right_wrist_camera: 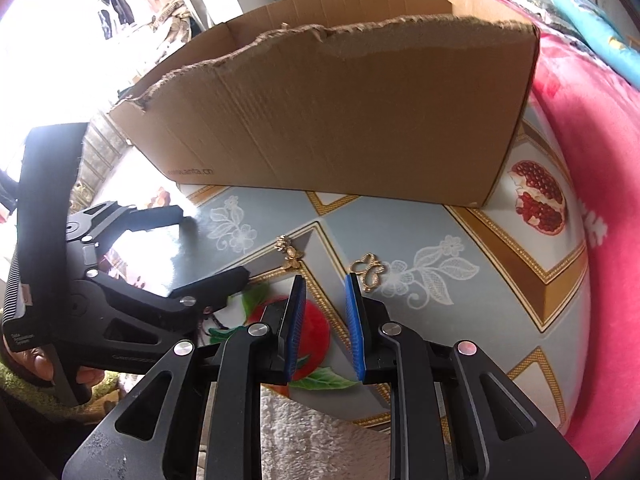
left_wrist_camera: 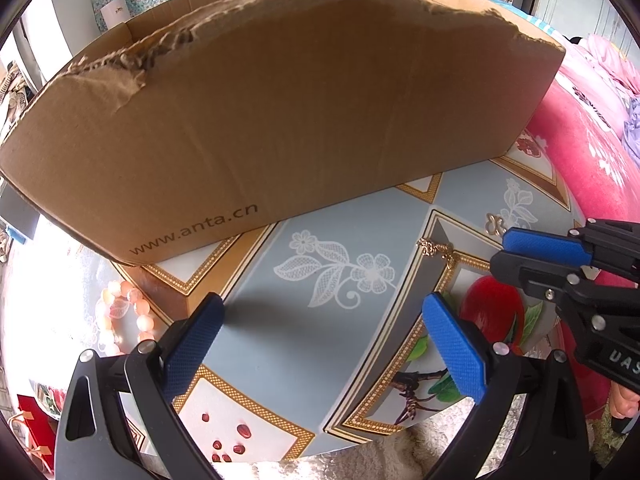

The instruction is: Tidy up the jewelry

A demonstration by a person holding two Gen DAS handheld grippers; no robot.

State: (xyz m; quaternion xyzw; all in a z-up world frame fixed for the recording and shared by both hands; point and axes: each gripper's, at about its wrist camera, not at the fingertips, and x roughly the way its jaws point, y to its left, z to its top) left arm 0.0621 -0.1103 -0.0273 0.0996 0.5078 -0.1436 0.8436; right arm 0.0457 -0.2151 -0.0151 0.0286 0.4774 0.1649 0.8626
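Gold, and shaped like an open butterfly outline, the butterfly charm (right_wrist_camera: 368, 273) lies flat on the tablecloth (right_wrist_camera: 400, 224) in front of the cardboard box (right_wrist_camera: 340, 120), between the box's near wall and the right gripper (right_wrist_camera: 326, 290). It sits just beyond that gripper's right-hand pad (right_wrist_camera: 354, 320), a little off the line of the gap, with its longer span running roughly across the fingers' direction. A second piece, the gold clasp (right_wrist_camera: 289, 254), lies to the charm's left, equally short of the box. A bead bracelet (left_wrist_camera: 124, 316) of pale orange beads rests by the box's near left corner, beside the left gripper (left_wrist_camera: 320, 316).

Right gripper: pads set a narrow gap apart, nothing between them. Left gripper: fingers spread wide over bare cloth, holding nothing. The right one is plainly nearer the charm, so reaching it probably calls for a short forward slide with a slight shift to the right.

Nothing can be made out inside the box; its torn front wall hides the floor from both views.
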